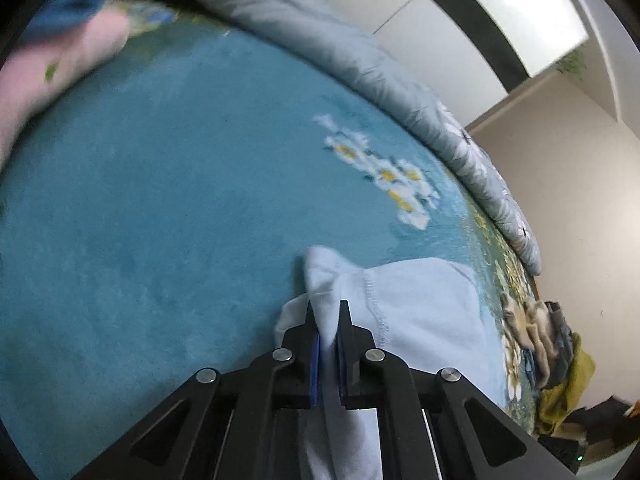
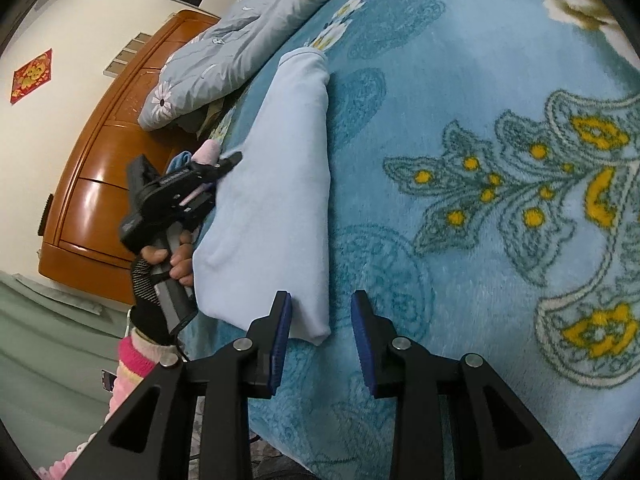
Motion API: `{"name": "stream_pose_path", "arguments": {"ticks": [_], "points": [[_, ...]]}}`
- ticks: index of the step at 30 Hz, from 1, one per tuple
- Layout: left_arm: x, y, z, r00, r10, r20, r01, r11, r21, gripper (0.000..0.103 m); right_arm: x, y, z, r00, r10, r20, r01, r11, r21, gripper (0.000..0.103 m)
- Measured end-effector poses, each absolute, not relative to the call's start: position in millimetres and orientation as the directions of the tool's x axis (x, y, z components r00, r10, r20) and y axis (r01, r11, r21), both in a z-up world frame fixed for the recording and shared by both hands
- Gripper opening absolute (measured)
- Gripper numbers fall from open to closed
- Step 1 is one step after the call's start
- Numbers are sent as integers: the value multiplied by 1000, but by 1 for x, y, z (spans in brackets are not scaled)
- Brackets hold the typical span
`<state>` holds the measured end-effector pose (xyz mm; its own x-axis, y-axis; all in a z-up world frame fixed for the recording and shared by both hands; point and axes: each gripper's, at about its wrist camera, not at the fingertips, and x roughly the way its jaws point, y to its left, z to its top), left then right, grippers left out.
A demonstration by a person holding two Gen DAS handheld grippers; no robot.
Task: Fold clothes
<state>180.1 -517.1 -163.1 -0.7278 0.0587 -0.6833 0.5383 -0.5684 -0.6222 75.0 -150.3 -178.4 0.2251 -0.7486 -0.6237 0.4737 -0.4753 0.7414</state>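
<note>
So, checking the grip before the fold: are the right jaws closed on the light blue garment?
No, the right gripper stands open around the light blue garment corner.

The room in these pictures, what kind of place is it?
Most likely a bedroom in a home. The pale blue garment lies on a bed covered by a blue flowered blanket, with a grey quilt bunched along its far side and a wooden headboard against the wall.

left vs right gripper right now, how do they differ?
The left gripper is shut on a fold of the pale blue garment; the right gripper is open, its pads pressing nothing. The left grips the garment's side edge, while the right's jaws straddle its near corner on the blanket. Both are black with blue pads.
</note>
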Motion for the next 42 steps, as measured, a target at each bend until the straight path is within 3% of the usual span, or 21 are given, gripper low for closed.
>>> {"name": "stream_pose_path", "arguments": {"ticks": [3, 5, 9, 14, 19, 21, 23, 30, 42], "points": [[190, -519, -168, -761, 92, -643, 516, -514, -685, 12, 75, -150, -179, 228, -755, -615, 466, -470, 750, 34], [202, -517, -166, -782, 107, -614, 504, -471, -724, 24, 75, -151, -179, 230, -759, -609, 466, -463, 754, 37], [239, -500, -156, -816, 80, -573, 479, -461, -747, 30, 77, -159, -179, 243, -765, -597, 472, -444, 761, 37], [302, -469, -156, -889, 53, -454, 400, -390, -829, 43, 83, -173, -180, 250, -776, -579, 479, -421, 771, 43], [340, -445, -170, -901, 37, -433, 401, -311, -862, 46, 85, -170, -177, 262, -803, -536, 469, -380, 798, 41], [347, -442, -170, -898, 28, -439, 411, -300, -861, 46, 85, -169, -176, 260, -810, -526, 469, -370, 802, 24], [352, -440, -166, -898, 21, -440, 414, -299, -860, 46, 85, -170, -174, 254, -808, -531, 479, -372, 795, 16], [354, -433, -151, -907, 35, -419, 387, -322, -864, 48, 66, -161, -156, 216, -818, -534, 489, -382, 784, 11], [338, -425, -154, -897, 119, -426, 362, -358, -861, 50, -38, -118, -126, 47, -754, -655, 521, -541, 660, 11]]}}
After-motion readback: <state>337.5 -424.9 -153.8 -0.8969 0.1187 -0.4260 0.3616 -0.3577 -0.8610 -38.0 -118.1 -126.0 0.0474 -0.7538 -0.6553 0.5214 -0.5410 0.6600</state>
